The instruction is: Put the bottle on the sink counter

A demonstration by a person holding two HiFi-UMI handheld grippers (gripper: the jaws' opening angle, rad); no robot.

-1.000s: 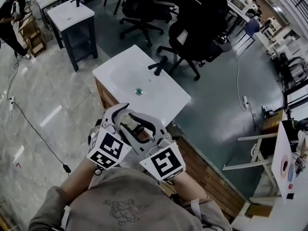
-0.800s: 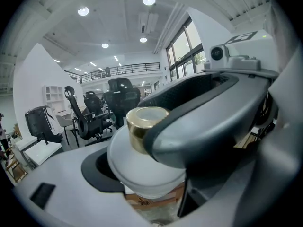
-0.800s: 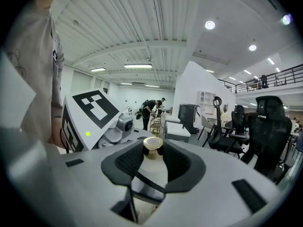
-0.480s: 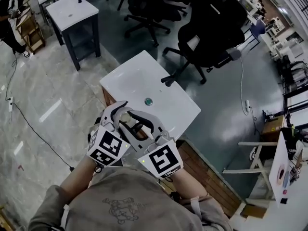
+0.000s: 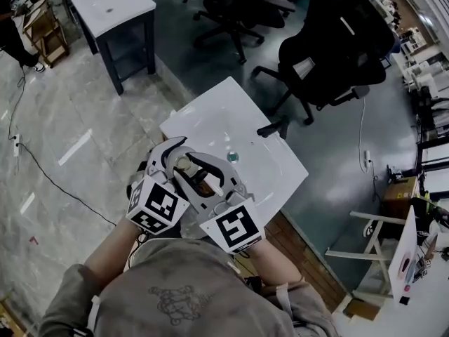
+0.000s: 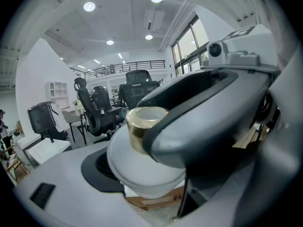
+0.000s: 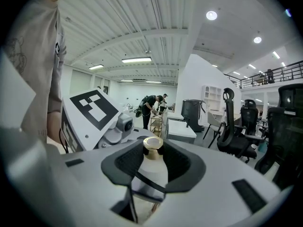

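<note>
A white bottle with a gold cap [image 5: 184, 164] is held upright in front of my chest, above the near edge of the white sink counter [image 5: 210, 118]. My right gripper [image 5: 200, 170] is shut on it; in the right gripper view the bottle [image 7: 151, 171] sits between the two black pads. My left gripper [image 5: 172, 159] reaches in from the left. In its own view the bottle [image 6: 142, 164] lies against one pad [image 6: 92, 167], the right gripper's finger [image 6: 213, 126] crosses over it, and the other left jaw stands well off. The counter carries a black faucet [image 5: 275, 128] and a drain [image 5: 232, 157].
The counter sits on a wooden cabinet [image 5: 309, 251]. A white-topped side table [image 5: 112, 5] stands far left, black office chairs [image 5: 337, 48] behind the counter. A cable [image 5: 56, 181] runs across the tiled floor. A person [image 5: 10, 20] stands at the far top left.
The sink counter has slid right and closer in the head view as I walk toward it. Both grippers and the bottle keep the same pose.
</note>
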